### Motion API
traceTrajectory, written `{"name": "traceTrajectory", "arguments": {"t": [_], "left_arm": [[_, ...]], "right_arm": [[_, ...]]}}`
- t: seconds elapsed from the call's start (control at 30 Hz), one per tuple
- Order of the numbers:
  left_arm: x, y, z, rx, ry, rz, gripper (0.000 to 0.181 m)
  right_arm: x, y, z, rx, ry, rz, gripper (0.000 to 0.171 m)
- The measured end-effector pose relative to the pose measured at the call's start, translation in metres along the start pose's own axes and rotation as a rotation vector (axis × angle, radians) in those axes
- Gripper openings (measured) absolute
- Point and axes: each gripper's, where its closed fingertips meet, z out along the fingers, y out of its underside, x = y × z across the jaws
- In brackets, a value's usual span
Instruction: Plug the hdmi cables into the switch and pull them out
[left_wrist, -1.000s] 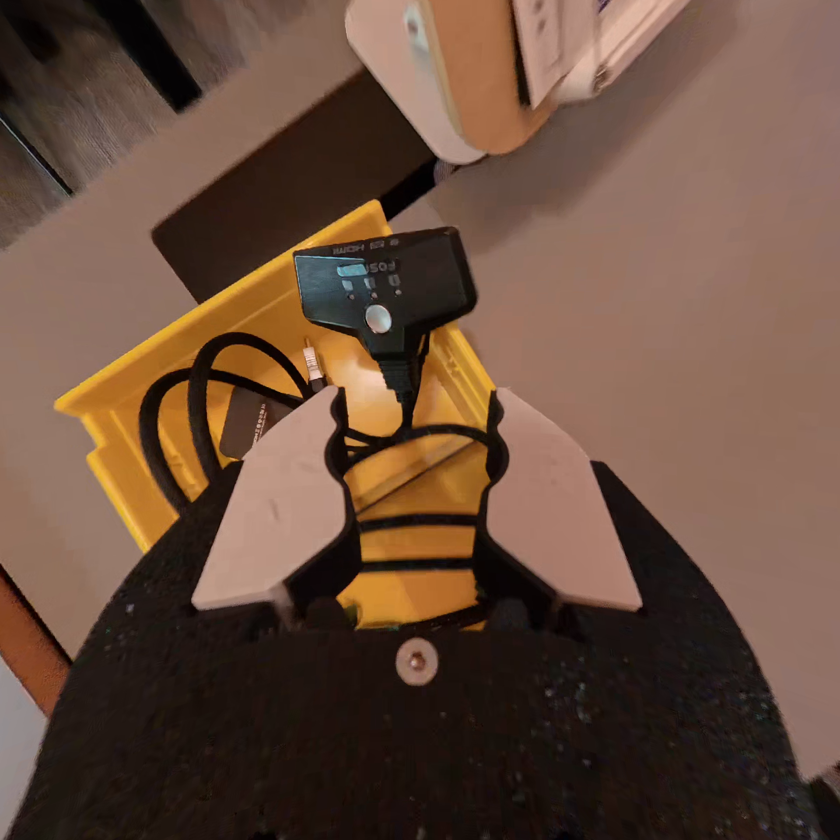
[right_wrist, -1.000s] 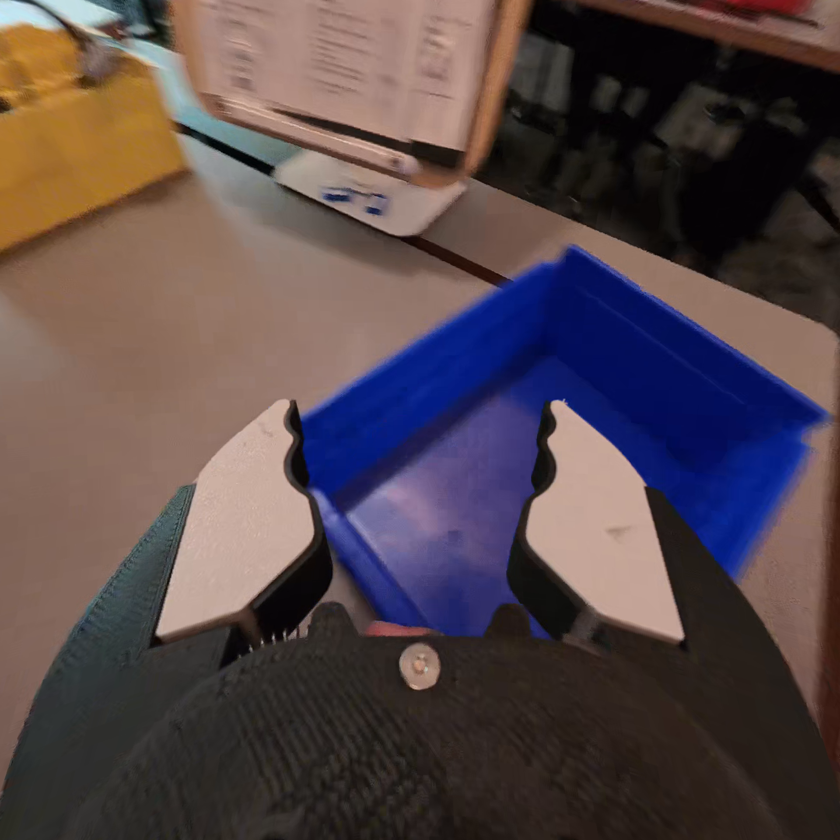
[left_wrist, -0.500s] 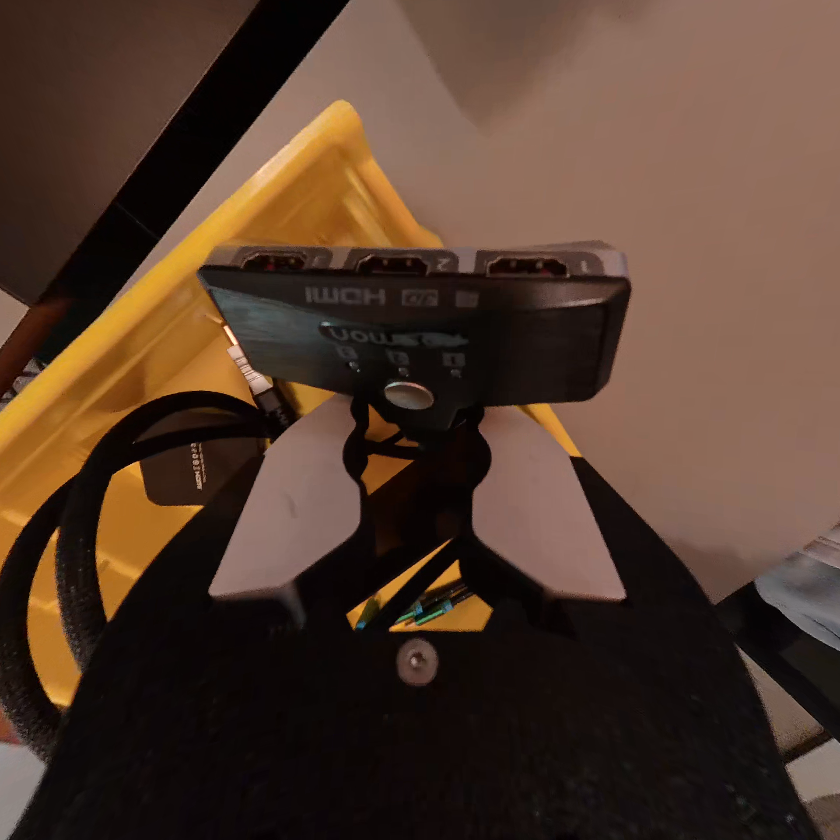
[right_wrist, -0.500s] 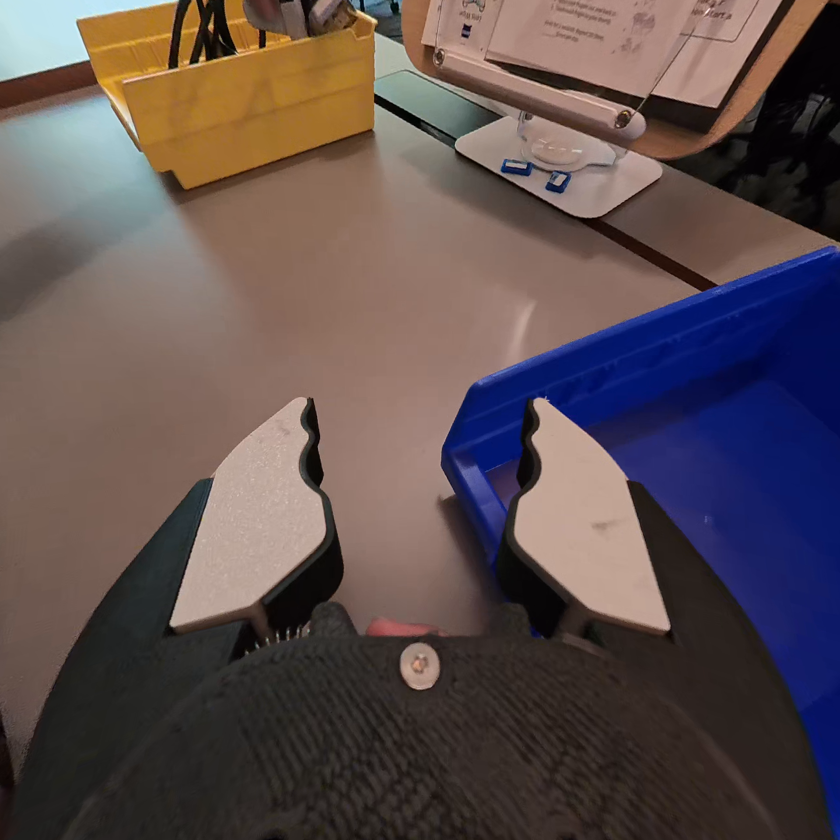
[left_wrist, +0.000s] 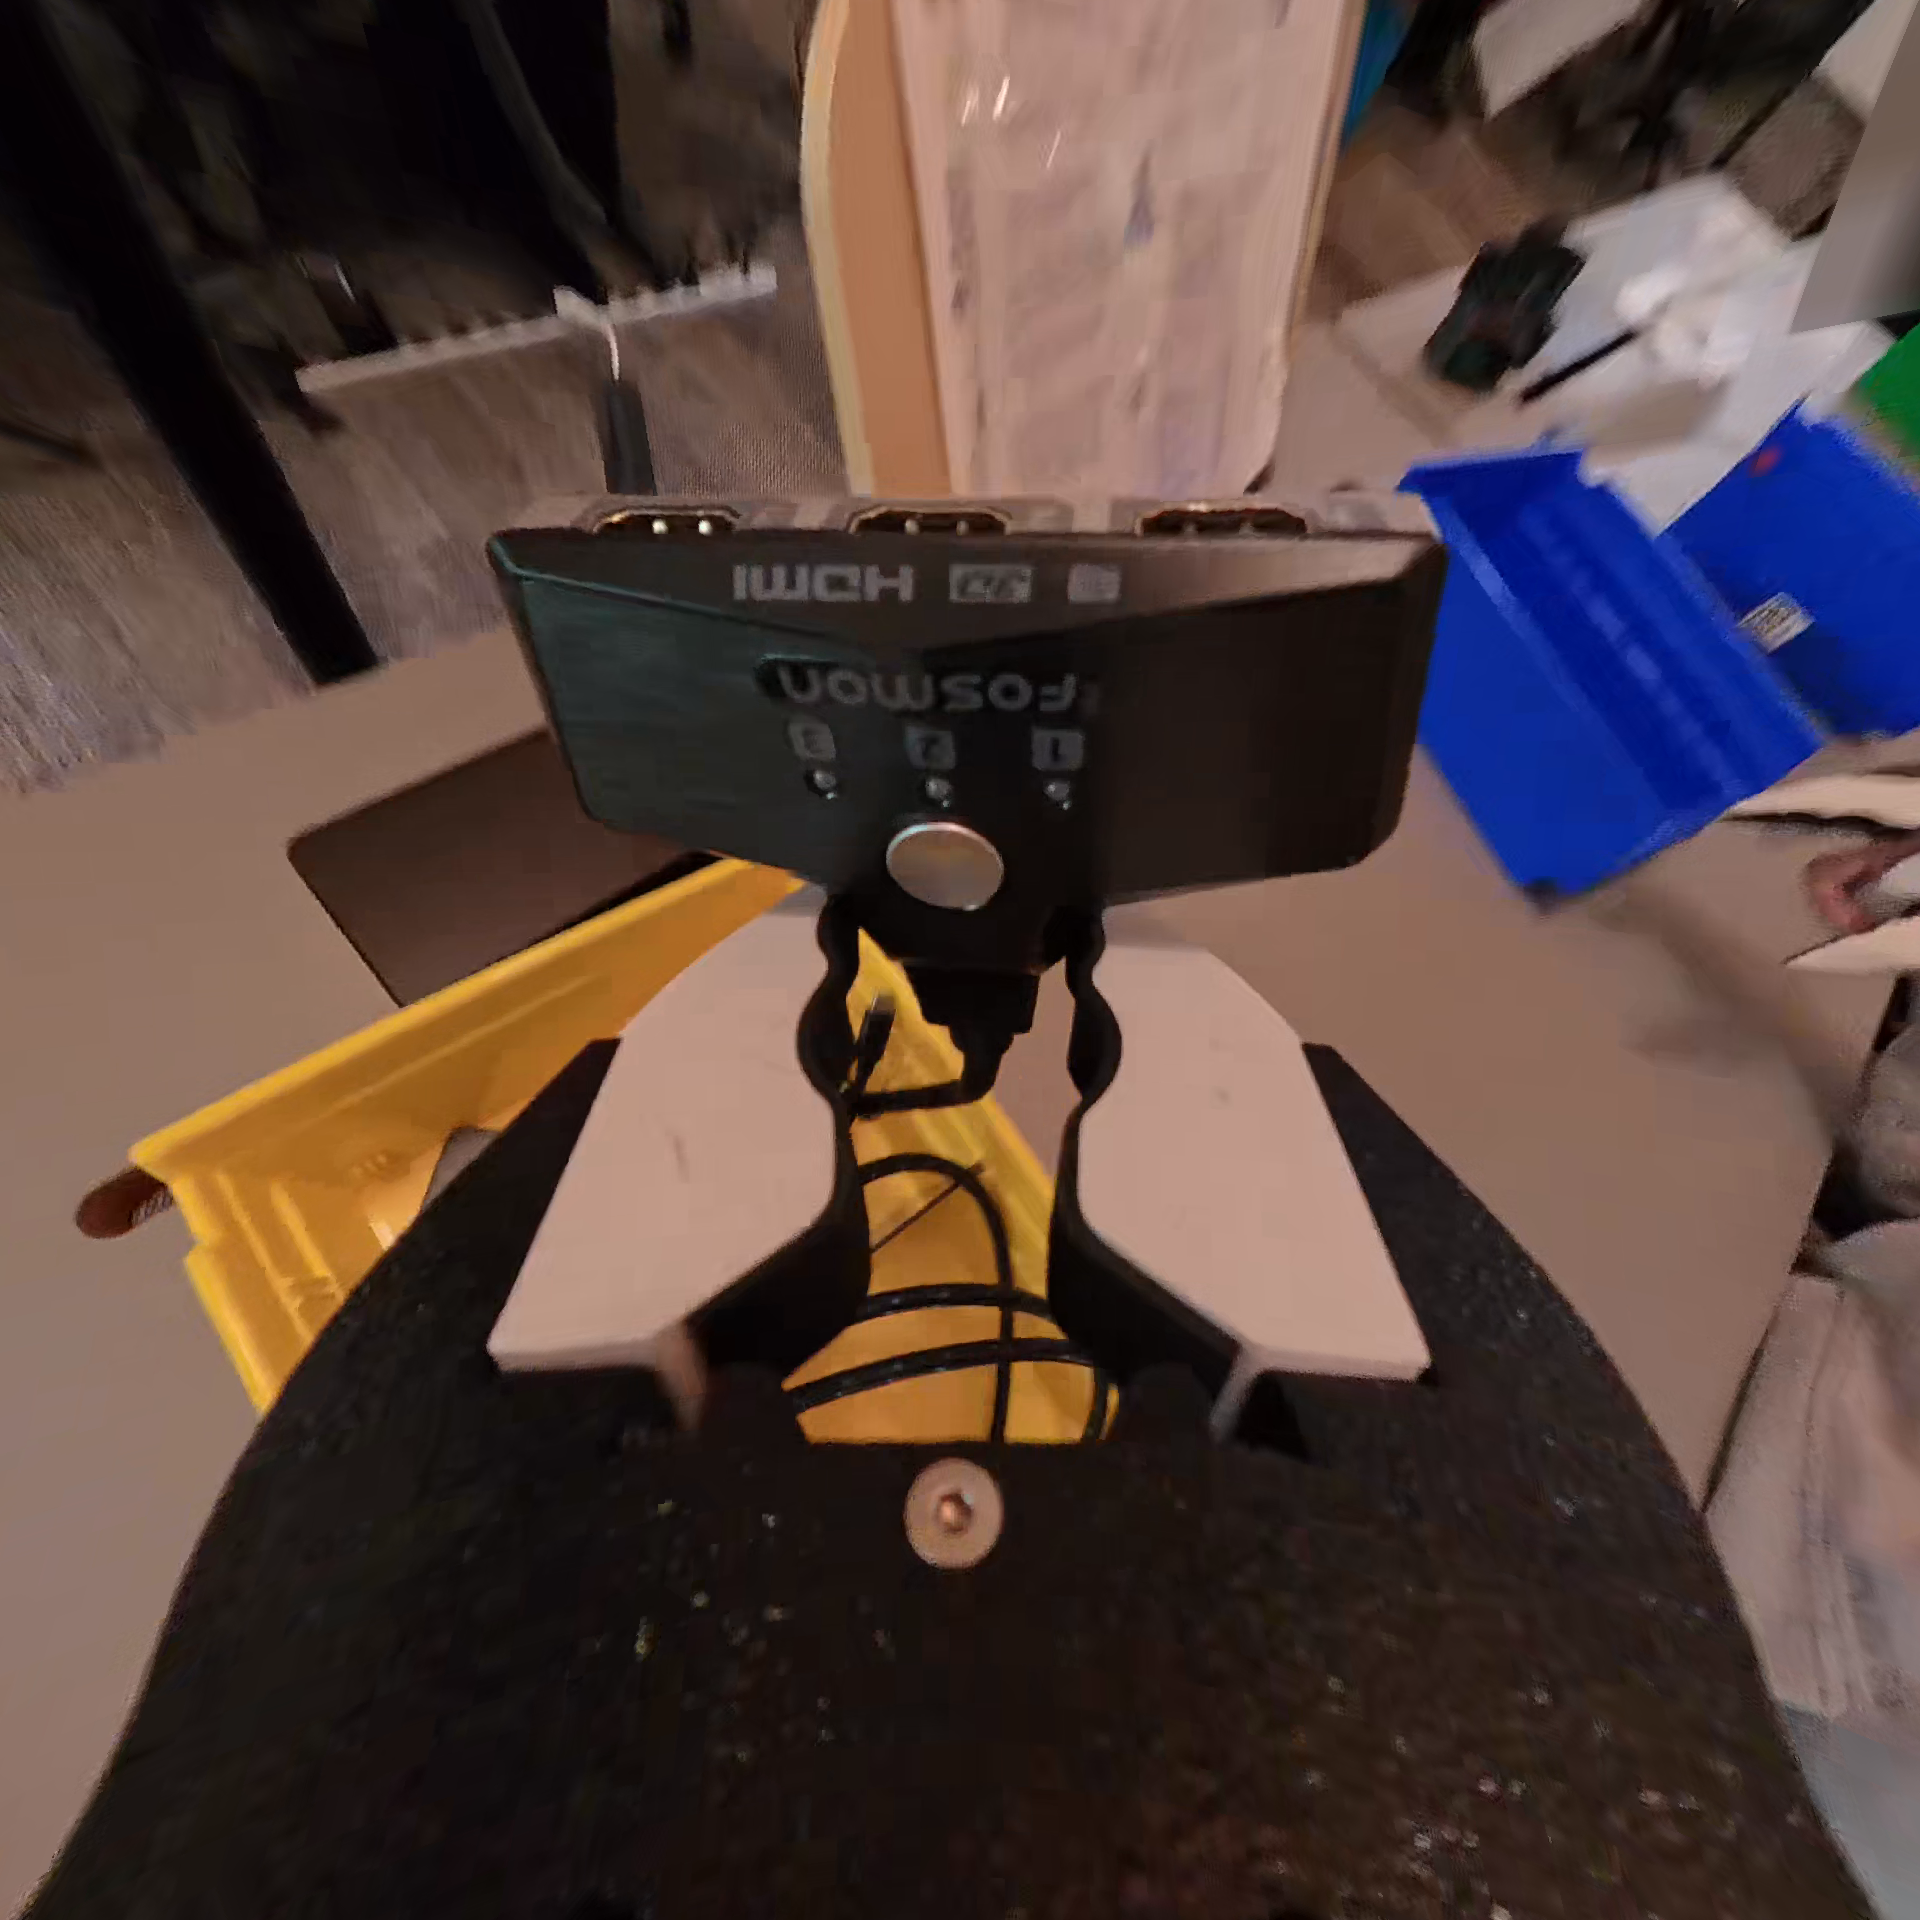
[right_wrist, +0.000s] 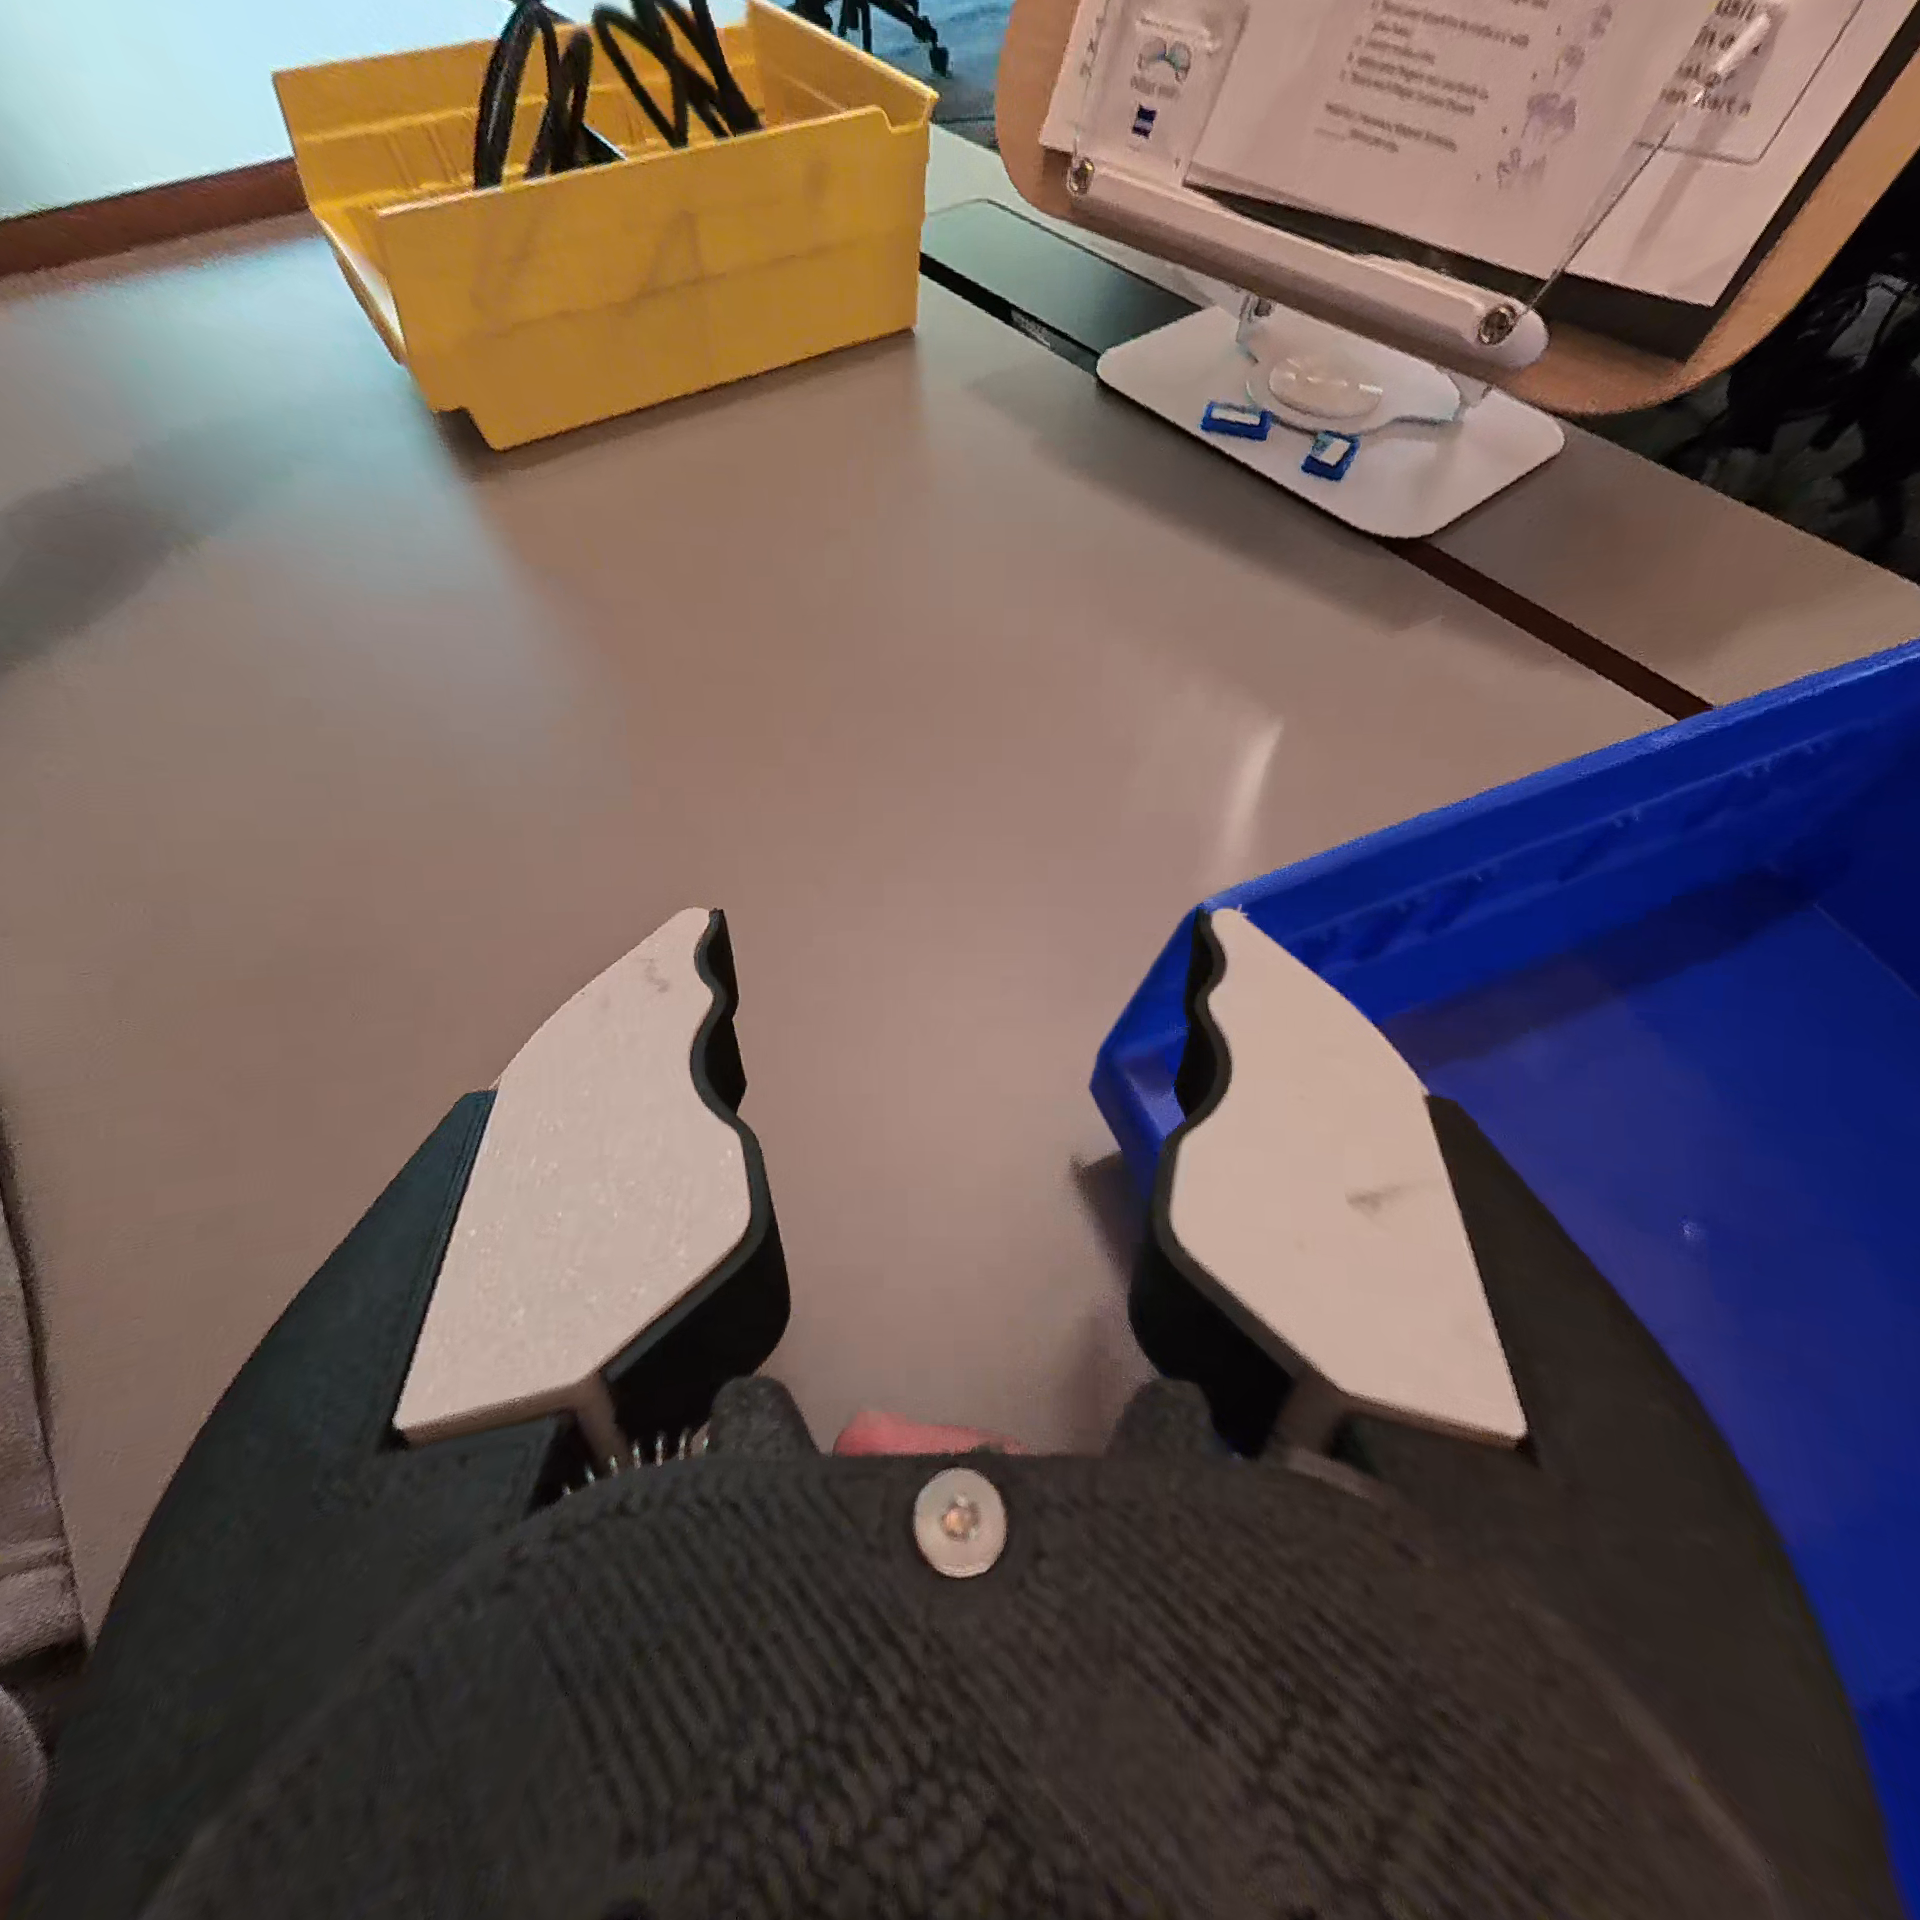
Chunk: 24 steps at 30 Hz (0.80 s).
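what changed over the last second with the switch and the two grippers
The left gripper closed on the black HDMI switch box and lifted it out of the yellow plastic bin. The right gripper swung from over the blue plastic bin toward the grey table, remaining open and empty.

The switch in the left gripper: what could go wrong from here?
The left gripper pinches the switch only by its narrow cable end, so it could twist when a plug is pushed in. Its thin cable trails toward the yellow bin and may snag. The right gripper is open and empty.
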Motion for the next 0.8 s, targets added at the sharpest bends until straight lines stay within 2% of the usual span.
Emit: {"name": "traceTrajectory", "arguments": {"t": [0.13, 0.23, 0.4, 0.47, 0.57, 0.6, 0.7, 0.8], "left_arm": [[0.024, -0.050, -0.052, 0.211, -0.058, 0.015, 0.038], [0.047, -0.086, -0.086, 0.397, -0.099, 0.118, 0.038], [0.108, -0.113, -0.122, 0.528, -0.064, 0.205, 0.038], [0.141, -0.111, -0.122, 0.534, -0.062, 0.280, 0.038], [0.194, -0.096, -0.105, 0.535, -0.042, 0.354, 0.037], [0.212, -0.088, -0.096, 0.538, -0.019, 0.350, 0.037], [0.263, -0.061, -0.064, 0.587, 0.113, 0.290, 0.036], [0.302, -0.029, -0.031, 0.621, 0.269, 0.201, 0.036]], "right_arm": [[-0.010, -0.012, 0.006, 0.015, -0.014, 0.000, 0.083], [-0.020, -0.022, 0.014, 0.022, -0.036, -0.023, 0.082], [-0.033, -0.047, 0.028, 0.057, -0.037, -0.052, 0.084], [-0.039, -0.074, 0.030, 0.126, -0.024, -0.061, 0.086], [-0.051, -0.135, 0.034, 0.288, 0.021, -0.130, 0.092], [-0.056, -0.161, 0.036, 0.371, 0.045, -0.159, 0.091], [-0.092, -0.227, 0.046, 0.639, 0.057, -0.269, 0.074], [-0.129, -0.247, 0.079, 0.668, 0.031, -0.399, 0.073]]}}
